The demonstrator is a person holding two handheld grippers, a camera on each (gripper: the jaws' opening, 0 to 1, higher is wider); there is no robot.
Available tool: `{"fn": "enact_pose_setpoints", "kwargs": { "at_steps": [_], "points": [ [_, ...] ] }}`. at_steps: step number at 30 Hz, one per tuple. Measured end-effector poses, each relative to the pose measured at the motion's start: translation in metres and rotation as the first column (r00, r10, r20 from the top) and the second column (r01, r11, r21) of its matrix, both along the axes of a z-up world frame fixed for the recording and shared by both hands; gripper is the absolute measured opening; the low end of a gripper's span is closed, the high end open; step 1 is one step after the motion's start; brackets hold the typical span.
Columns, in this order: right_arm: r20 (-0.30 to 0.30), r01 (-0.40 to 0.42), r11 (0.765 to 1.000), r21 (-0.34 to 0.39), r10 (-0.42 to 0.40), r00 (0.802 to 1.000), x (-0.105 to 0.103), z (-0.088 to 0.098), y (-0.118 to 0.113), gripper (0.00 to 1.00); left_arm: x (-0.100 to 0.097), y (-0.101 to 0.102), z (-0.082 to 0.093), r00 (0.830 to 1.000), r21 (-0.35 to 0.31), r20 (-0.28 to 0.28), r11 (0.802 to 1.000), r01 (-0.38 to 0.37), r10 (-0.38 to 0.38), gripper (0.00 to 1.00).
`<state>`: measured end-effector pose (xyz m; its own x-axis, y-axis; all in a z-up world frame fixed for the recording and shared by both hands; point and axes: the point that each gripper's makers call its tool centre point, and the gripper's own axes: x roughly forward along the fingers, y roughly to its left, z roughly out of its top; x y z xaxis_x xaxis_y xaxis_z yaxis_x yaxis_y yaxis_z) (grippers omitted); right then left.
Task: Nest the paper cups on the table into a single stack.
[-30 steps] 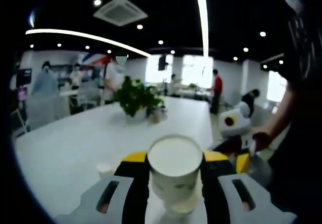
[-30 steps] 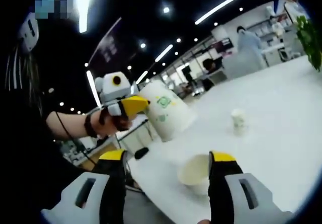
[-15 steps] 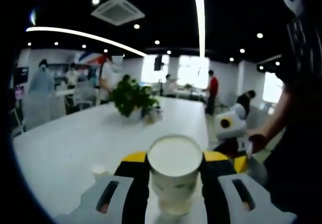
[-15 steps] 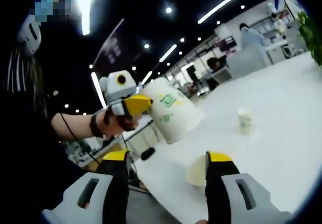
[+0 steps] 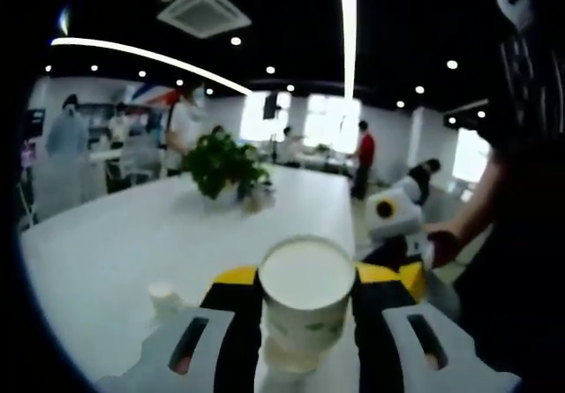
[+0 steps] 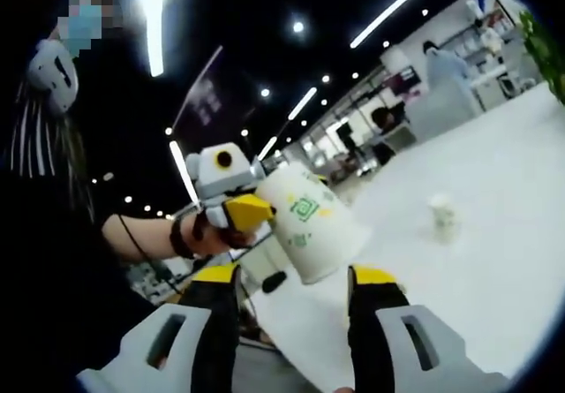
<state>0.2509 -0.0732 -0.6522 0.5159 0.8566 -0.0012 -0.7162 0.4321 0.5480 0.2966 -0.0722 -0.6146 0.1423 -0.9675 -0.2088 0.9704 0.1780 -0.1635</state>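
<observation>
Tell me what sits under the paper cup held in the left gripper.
In the left gripper view, the held paper cup hangs over the white table. In the right gripper view, the held cup covers the spot beneath it, so whether another cup sits there cannot be seen.

Left gripper [image 5: 307,300] clamped on a white paper cup [image 5: 305,300], open mouth facing the camera, a green print on its wall, yellow-tipped jaws pressed to either side. Beneath the held cup, a second pale cup [image 5: 287,362], partly hidden. Beyond, a long white desk [image 5: 115,243]. On it, a small paper cup [image 5: 162,298] standing to the left, well apart. Farther back, a potted plant [image 5: 225,168]. At right, the right gripper [image 5: 402,234] held in a hand [image 5: 441,247]; jaw state unclear.
</observation>
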Motion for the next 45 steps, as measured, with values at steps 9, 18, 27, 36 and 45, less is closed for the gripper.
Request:
{"fn": "enact_pose_setpoints", "kwargs": {
  "at_steps": [9, 18, 27, 36, 45],
  "points": [
    [-0.020, 0.000, 0.998, 0.070, 0.001, 1.000, 0.004, 0.007, -0.005, 0.38, 0.000, 0.007, 0.000, 1.000, -0.021, -0.027, 1.000, -0.002, 0.001, 0.38],
    [-0.007, -0.029, 0.994, 0.106, 0.030, 1.000, 0.009, 0.015, -0.013, 0.26, -0.002, 0.014, 0.000, 0.999, -0.022, -0.033, 1.000, -0.002, 0.001, 0.38],
    [0.007, -0.050, 0.991, 0.121, 0.049, 0.999, 0.010, 0.021, -0.012, 0.20, -0.004, 0.019, -0.001, 1.000, -0.021, -0.015, 1.000, 0.008, -0.009, 0.38],
    [0.019, -0.075, 0.988, 0.138, 0.073, 0.997, 0.011, 0.027, -0.015, 0.12, -0.011, 0.020, -0.006, 0.999, 0.003, -0.009, 0.999, 0.033, -0.033, 0.38],
    [0.022, -0.107, 0.981, 0.160, 0.105, 0.994, 0.006, 0.032, -0.010, 0.08, -0.017, 0.019, -0.012, 0.998, 0.010, -0.029, 0.998, 0.056, -0.056, 0.38]
  ]
}}
